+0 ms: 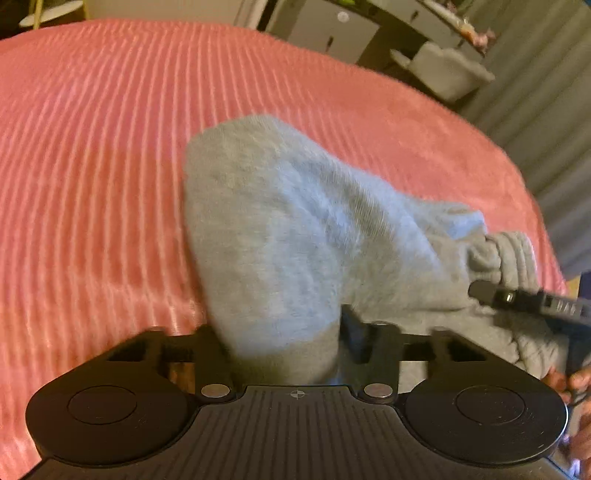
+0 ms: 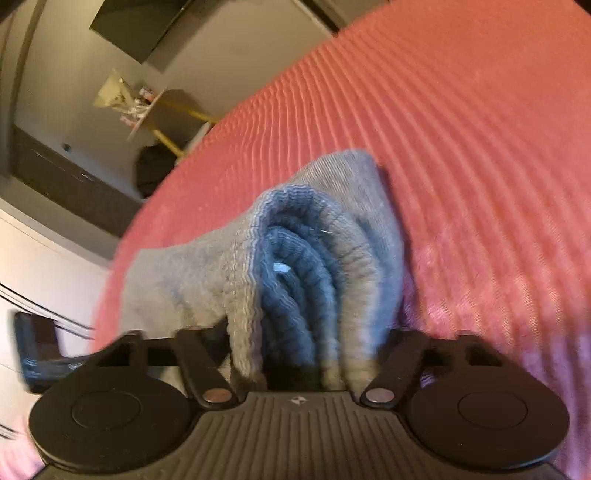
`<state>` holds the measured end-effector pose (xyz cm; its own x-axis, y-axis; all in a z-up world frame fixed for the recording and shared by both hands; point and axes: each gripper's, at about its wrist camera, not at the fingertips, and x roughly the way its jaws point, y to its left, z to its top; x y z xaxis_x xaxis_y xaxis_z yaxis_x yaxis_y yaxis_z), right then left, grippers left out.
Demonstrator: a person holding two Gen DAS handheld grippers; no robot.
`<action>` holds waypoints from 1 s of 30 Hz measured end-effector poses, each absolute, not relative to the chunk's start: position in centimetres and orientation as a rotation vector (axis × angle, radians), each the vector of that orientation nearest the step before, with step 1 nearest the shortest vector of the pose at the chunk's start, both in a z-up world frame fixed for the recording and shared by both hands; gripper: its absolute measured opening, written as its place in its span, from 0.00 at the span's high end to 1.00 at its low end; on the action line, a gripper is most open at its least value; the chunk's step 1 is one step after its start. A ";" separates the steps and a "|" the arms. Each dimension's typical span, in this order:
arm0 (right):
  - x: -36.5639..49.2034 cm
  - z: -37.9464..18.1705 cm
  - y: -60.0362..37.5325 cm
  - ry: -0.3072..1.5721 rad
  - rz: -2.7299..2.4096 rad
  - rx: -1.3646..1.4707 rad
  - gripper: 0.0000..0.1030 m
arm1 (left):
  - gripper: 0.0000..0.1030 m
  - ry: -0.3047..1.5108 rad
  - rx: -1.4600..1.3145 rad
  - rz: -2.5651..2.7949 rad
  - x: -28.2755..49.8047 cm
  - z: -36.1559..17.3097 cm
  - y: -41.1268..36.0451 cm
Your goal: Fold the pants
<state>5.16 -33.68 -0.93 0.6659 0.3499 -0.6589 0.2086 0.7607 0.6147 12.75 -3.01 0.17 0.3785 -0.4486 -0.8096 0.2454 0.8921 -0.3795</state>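
Bed cover: pink ribbed blanket, fills most of both views; the pants lie on it.

Pants: grey sweat fabric, bunched, not flat. In left wrist view a rounded fold of cloth rises from the gripper mouth and runs away over the blanket; toward the right the fabric ends in a ribbed cuff. In right wrist view the ribbed band is rolled in several layers, standing up just ahead of the gripper.

Left gripper: jaws closed in on a fold of the pants; cloth fills the gap betw. the two fingers and both press on it.

Right gripper: jaws closed in on the layered ribbed band; cloth packed betw. the fingers, contact on both sides. Seen also in left wrist view at right edge, black finger against the grey cuff.

Hand: part of a person's hand at right edge of left wrist view, beside the right gripper body.

Bkgd: white cabinets beyond the bed, blurred.
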 end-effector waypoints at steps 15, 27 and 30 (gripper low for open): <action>4.7 9.4 -36.6 0.628 -0.189 0.604 0.13 | 0.46 0.938 0.013 -0.293 14.4 6.5 -7.7; -2.7 2.3 -34.2 0.601 -0.197 0.963 0.27 | 0.34 0.904 -0.018 -0.242 5.5 3.9 -5.2; -2.3 2.5 -34.1 0.583 -0.235 0.945 0.48 | 0.32 0.911 -0.023 -0.238 4.8 3.6 -5.0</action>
